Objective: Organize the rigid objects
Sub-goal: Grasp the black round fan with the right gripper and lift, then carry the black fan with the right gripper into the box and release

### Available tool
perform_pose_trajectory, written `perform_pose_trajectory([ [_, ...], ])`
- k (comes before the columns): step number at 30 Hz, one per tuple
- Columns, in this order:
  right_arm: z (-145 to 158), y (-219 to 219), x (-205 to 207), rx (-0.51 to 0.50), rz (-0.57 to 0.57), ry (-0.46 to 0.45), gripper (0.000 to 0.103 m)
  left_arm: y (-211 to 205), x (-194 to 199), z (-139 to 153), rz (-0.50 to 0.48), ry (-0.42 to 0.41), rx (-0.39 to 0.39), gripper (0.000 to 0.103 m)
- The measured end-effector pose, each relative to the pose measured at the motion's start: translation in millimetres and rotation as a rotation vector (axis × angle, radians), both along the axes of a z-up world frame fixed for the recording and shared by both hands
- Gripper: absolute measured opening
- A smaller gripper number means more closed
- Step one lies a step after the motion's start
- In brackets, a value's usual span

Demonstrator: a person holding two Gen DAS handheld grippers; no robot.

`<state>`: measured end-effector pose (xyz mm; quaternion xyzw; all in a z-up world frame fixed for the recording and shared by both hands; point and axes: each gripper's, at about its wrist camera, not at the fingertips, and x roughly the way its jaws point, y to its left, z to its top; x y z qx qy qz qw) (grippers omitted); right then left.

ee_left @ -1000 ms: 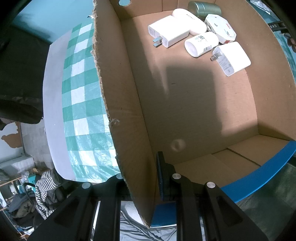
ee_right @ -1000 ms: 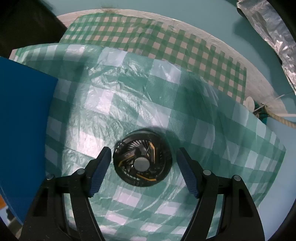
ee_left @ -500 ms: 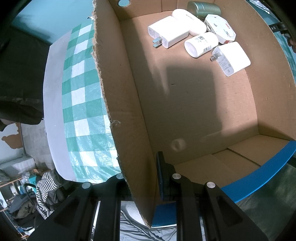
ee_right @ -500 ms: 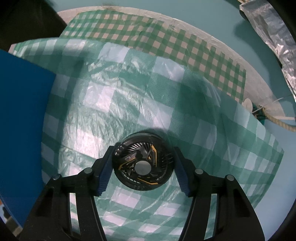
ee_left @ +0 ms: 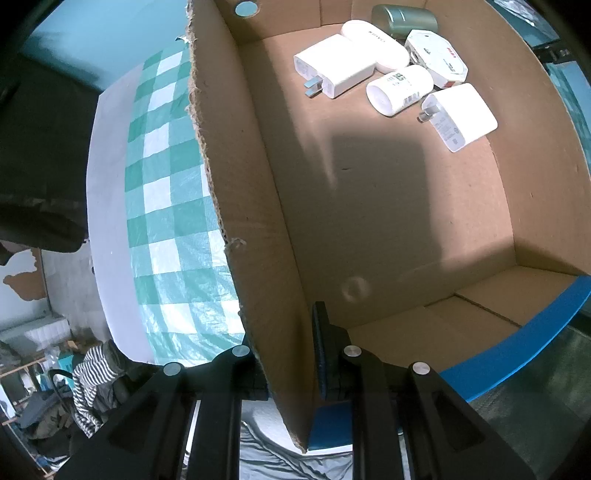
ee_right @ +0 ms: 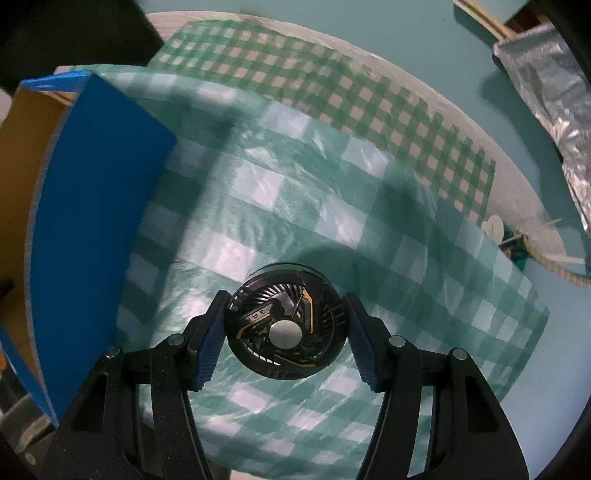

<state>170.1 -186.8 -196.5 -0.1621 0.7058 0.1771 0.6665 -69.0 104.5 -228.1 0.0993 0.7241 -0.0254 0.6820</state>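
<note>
A round black fan (ee_right: 284, 325) with orange trim sits between the blue pads of my right gripper (ee_right: 286, 339), which is shut on it and holds it above the green checked cloth (ee_right: 295, 206). My left gripper (ee_left: 284, 350) is shut on the near left wall of a cardboard box (ee_left: 240, 184) with a blue outside. Inside the box lie two white chargers (ee_left: 336, 70), a white bottle (ee_left: 399, 88), a white case (ee_left: 373, 40), a white hexagonal device (ee_left: 439, 59) and a green case (ee_left: 402, 16). The box's blue wall (ee_right: 85, 206) shows left in the right wrist view.
The checked cloth (ee_left: 166, 192) covers a white table whose edge (ee_left: 103, 221) curves at the left. Clothes and clutter (ee_left: 85, 373) lie on the floor below. A silver foil bag (ee_right: 546, 85) and a rope (ee_right: 554, 266) lie at the right.
My right gripper closed from open around the fan to shut on it and lifted it, shifting so the box's blue wall shows more. The left gripper and box held still.
</note>
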Motion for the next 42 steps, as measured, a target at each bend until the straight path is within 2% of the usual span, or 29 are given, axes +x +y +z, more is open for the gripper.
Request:
perform_pose_trajectory([
  [15, 73, 53, -18, 0.068, 0.151, -0.053, 0.061, 5, 0, 2, -0.010, -0.008, -0.010, 0.017],
  [21, 89, 79, -22, 0.086, 0.216, -0.069, 0.061, 7, 1, 2, -0.014, -0.010, -0.012, 0.017],
  [34, 93, 137, -33, 0.080, 0.360, -0.076, 0.061, 8, 1, 1, -0.016, -0.014, -0.011, 0.017],
  [42, 80, 170, -37, 0.079, 0.414, -0.058, 0.061, 7, 1, 2, -0.016, -0.015, -0.009, 0.017],
])
